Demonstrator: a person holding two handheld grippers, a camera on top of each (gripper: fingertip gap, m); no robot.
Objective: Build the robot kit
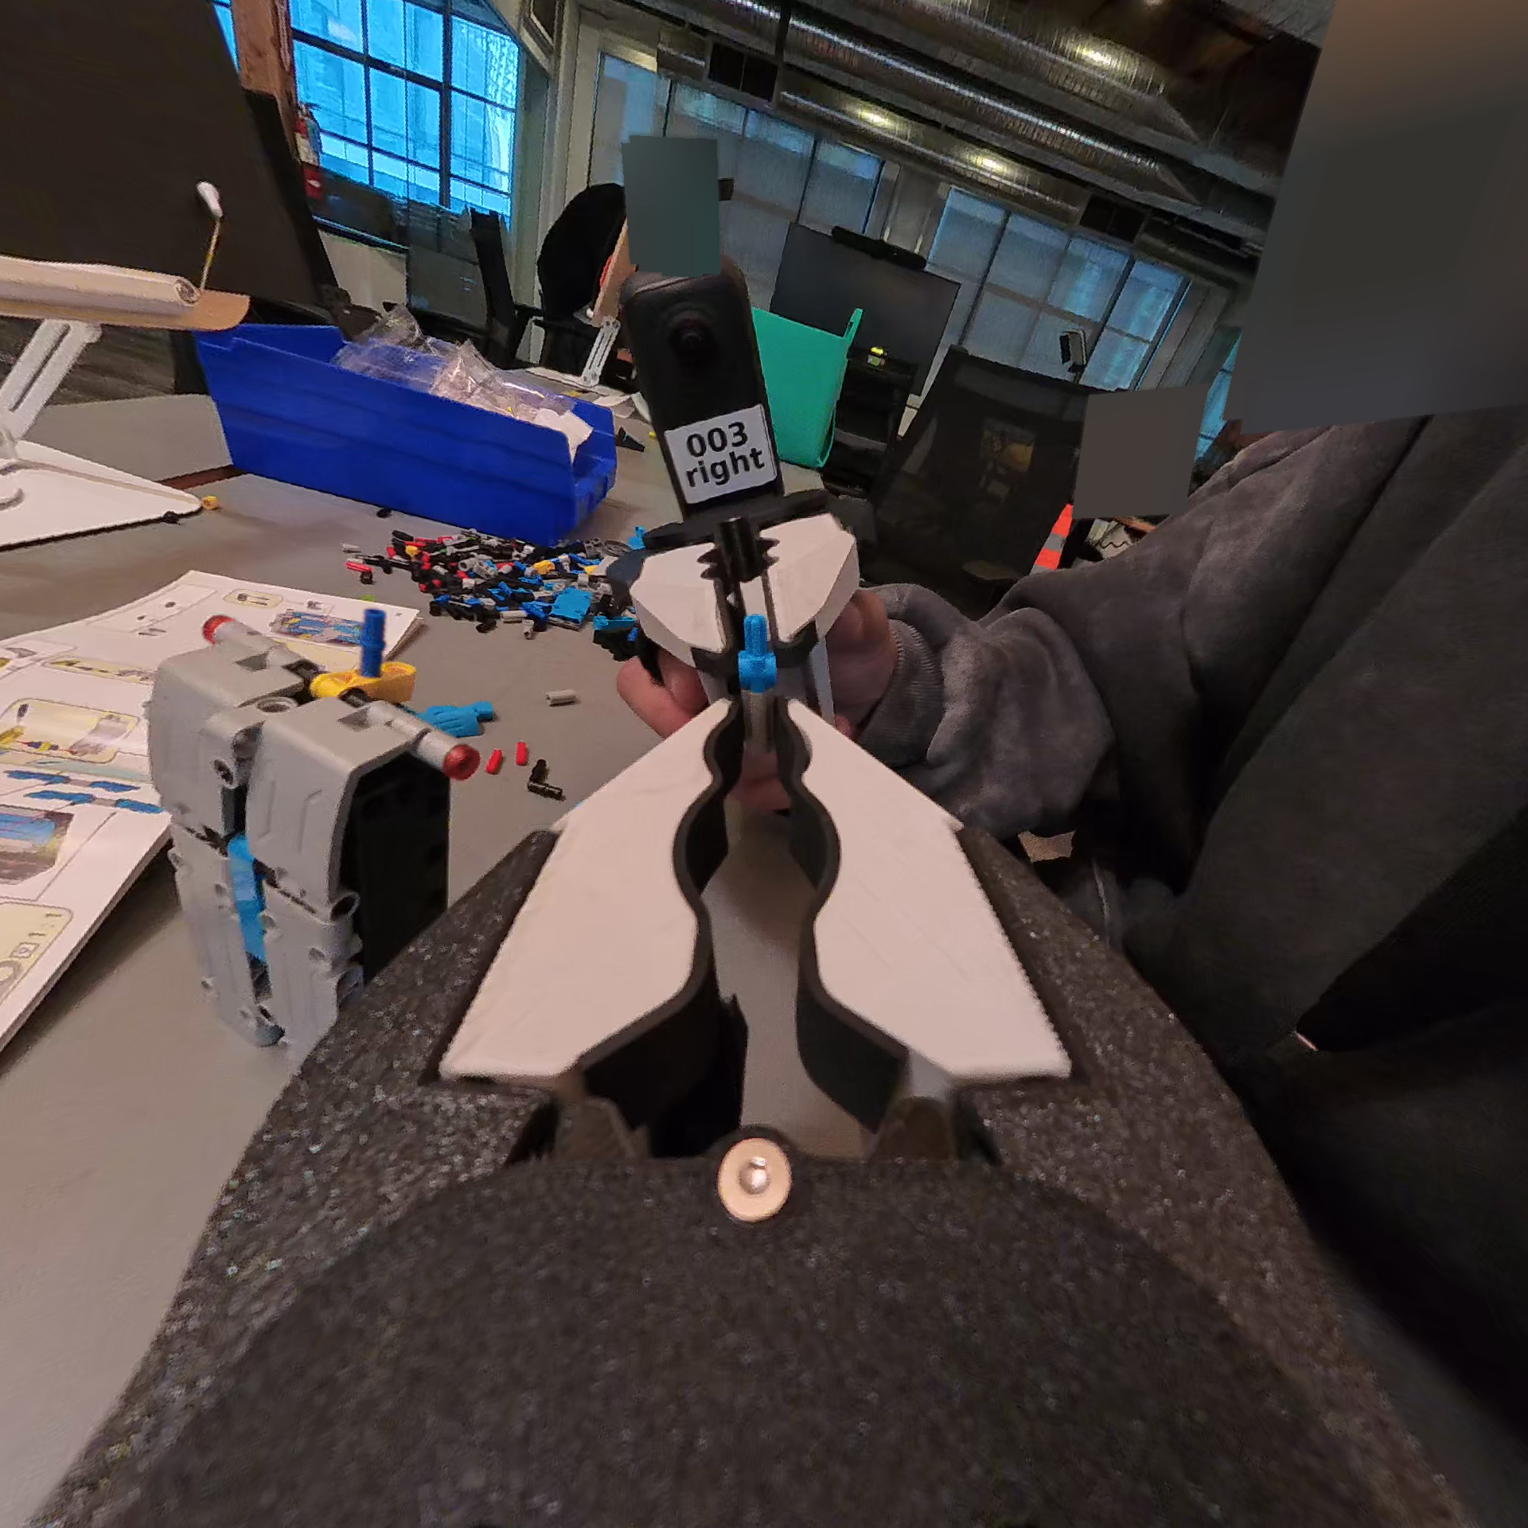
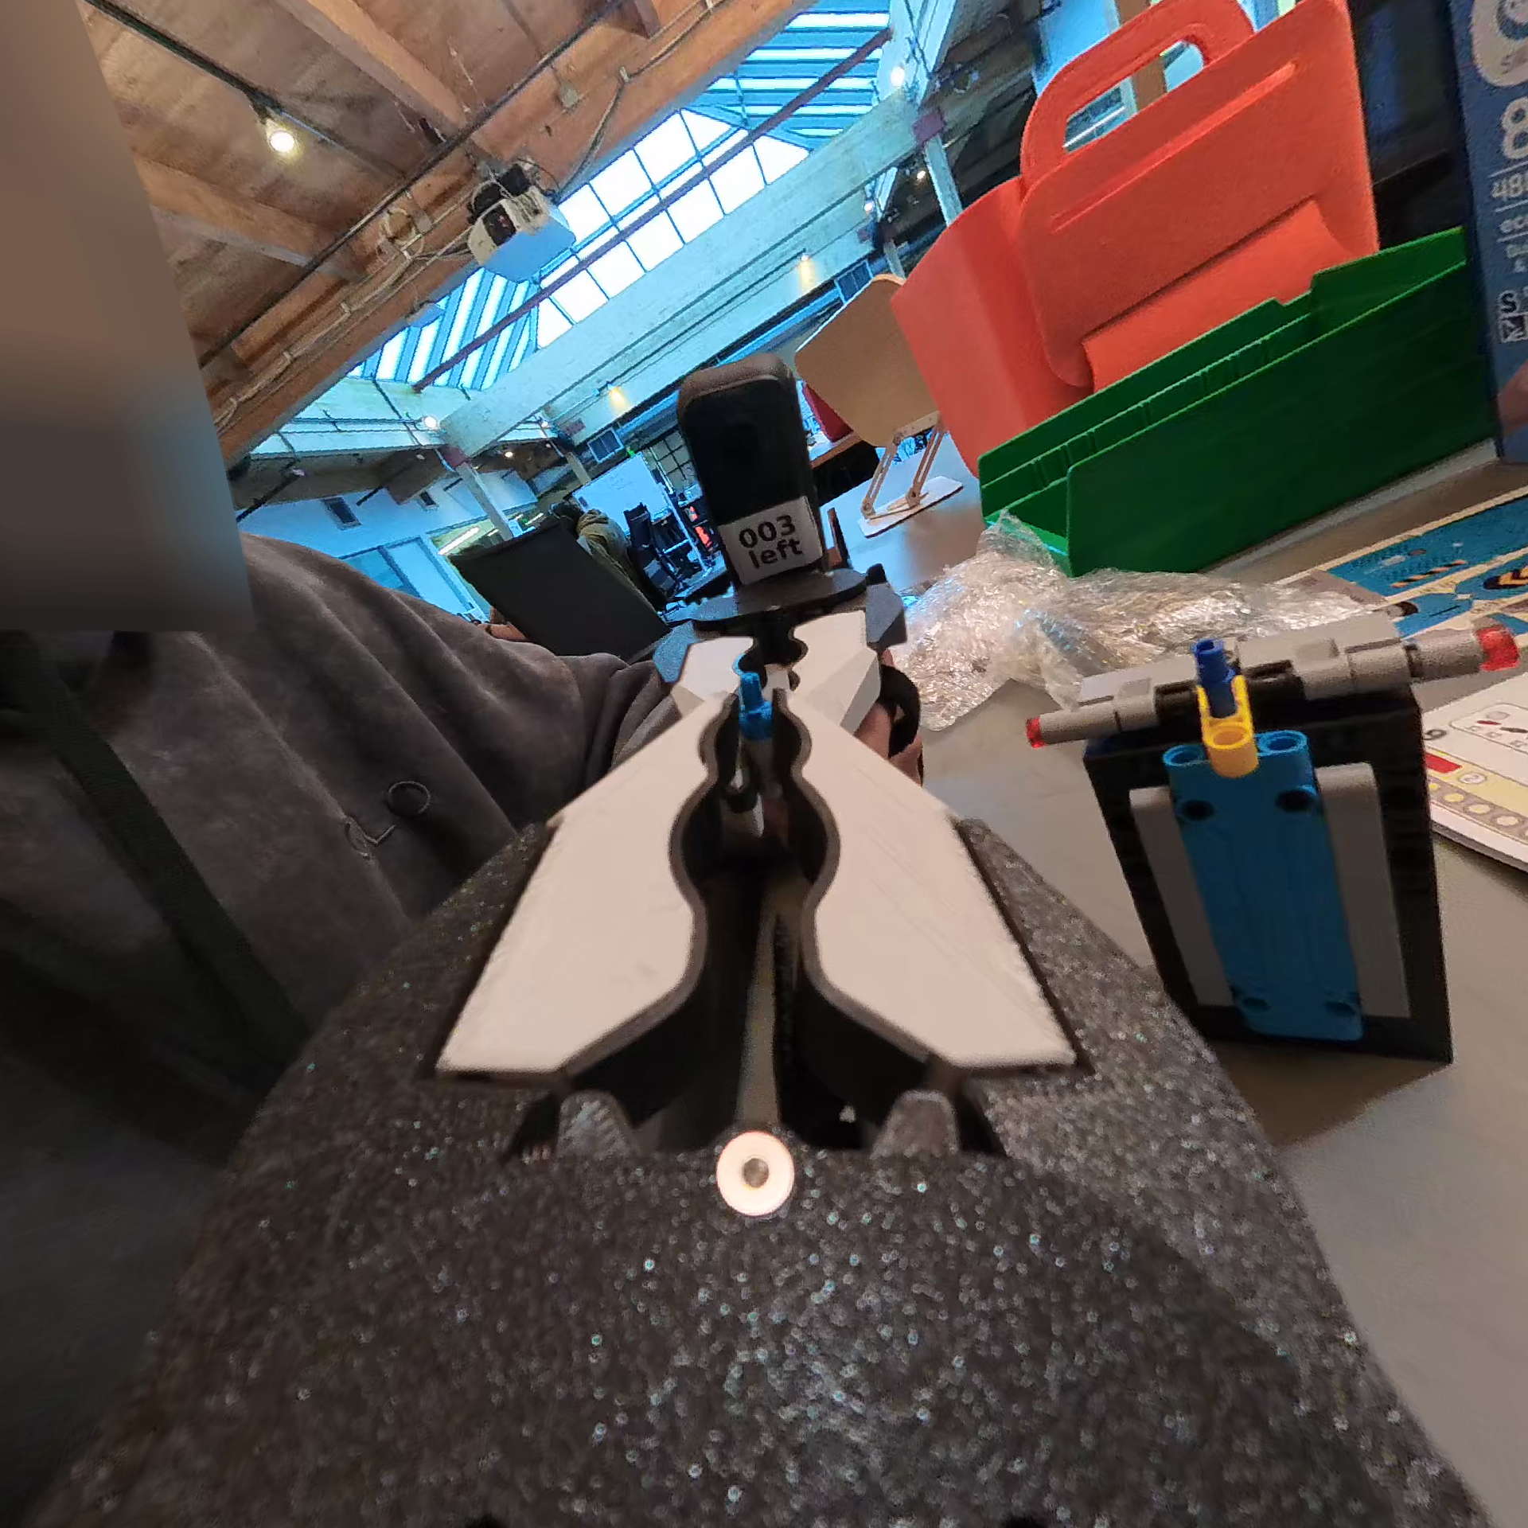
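Observation:
My two grippers meet tip to tip above the table. Between them is a small blue pin [image 1: 756,657] joined to a thin grey axle [image 1: 754,721]. My left gripper [image 1: 757,709] is shut around the grey axle end. My right gripper [image 2: 756,701] is shut around the blue pin [image 2: 751,703], and the axle [image 2: 748,809] runs back between its fingers. In the left wrist view the right gripper [image 1: 754,653] faces me, with a hand behind it. A grey and black brick assembly [image 1: 281,827] stands on the table to the left, and also shows in the right wrist view [image 2: 1265,868].
A second blue pin [image 1: 374,641] stands in a yellow connector on the assembly. Loose small pieces [image 1: 504,570] lie in a pile before a blue bin [image 1: 397,438]. An instruction booklet [image 1: 83,728] lies left. A green bin [image 2: 1240,463], an orange bag [image 2: 1157,207] and crumpled plastic wrap [image 2: 1075,612] stand behind. The grippers are tip to tip, or close to it.

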